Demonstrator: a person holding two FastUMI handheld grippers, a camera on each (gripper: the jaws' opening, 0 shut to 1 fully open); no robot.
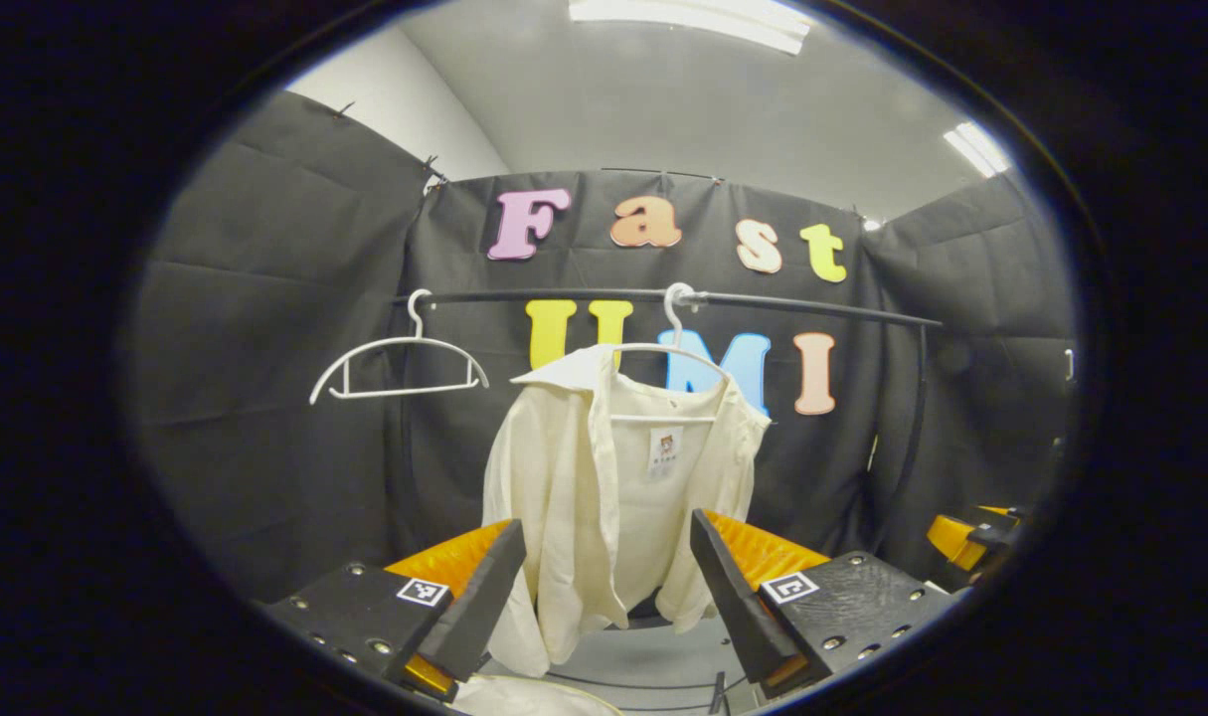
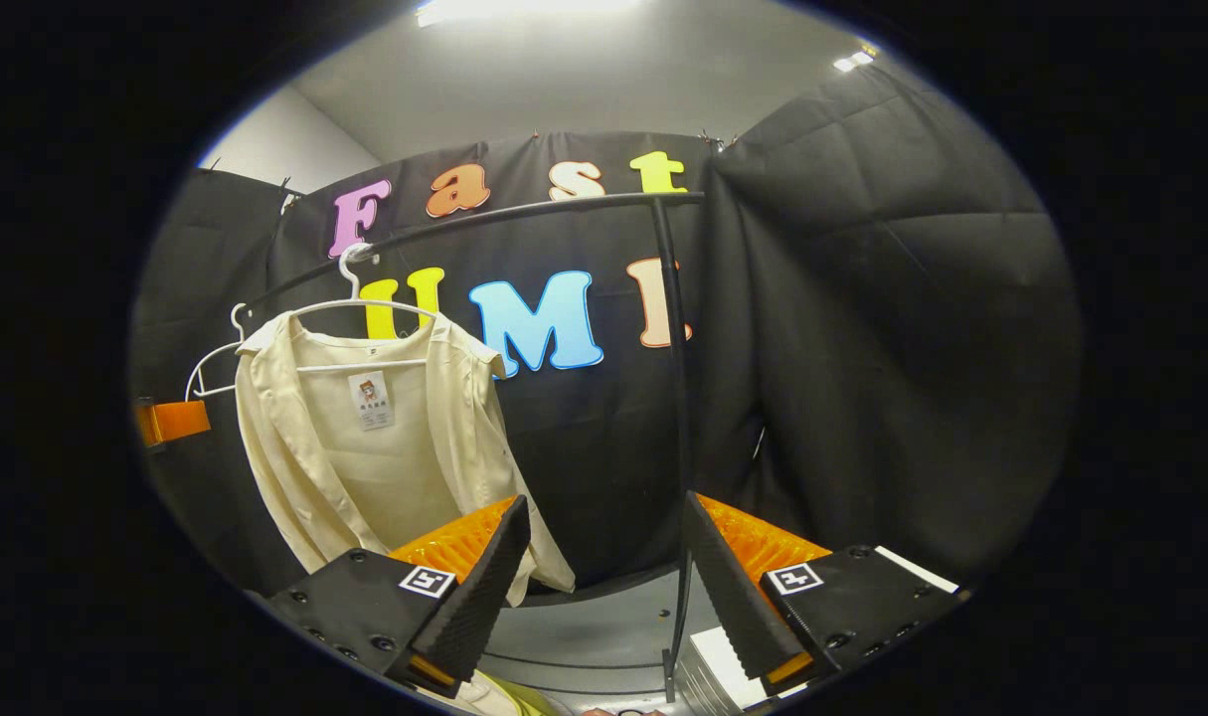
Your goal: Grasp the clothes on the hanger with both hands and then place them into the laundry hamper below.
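A cream shirt (image 1: 564,467) hangs open on a white hanger (image 1: 675,343) from the black rail (image 1: 812,306), straight ahead of my left gripper (image 1: 606,524). Its fingers stand wide apart, framing the shirt's lower part without touching it. In the right gripper view the shirt (image 2: 365,447) hangs to the left on its hanger (image 2: 350,298). My right gripper (image 2: 604,500) is open and empty, to the right of the shirt's hem. A pale curved edge (image 1: 524,696) at the bottom may be the hamper; I cannot tell.
An empty white hanger (image 1: 400,363) hangs left of the shirt. The rack's upright post (image 2: 675,398) stands just beyond the right gripper. The right gripper (image 1: 971,542) shows at the right edge, part of the left gripper (image 2: 171,423) at the left edge.
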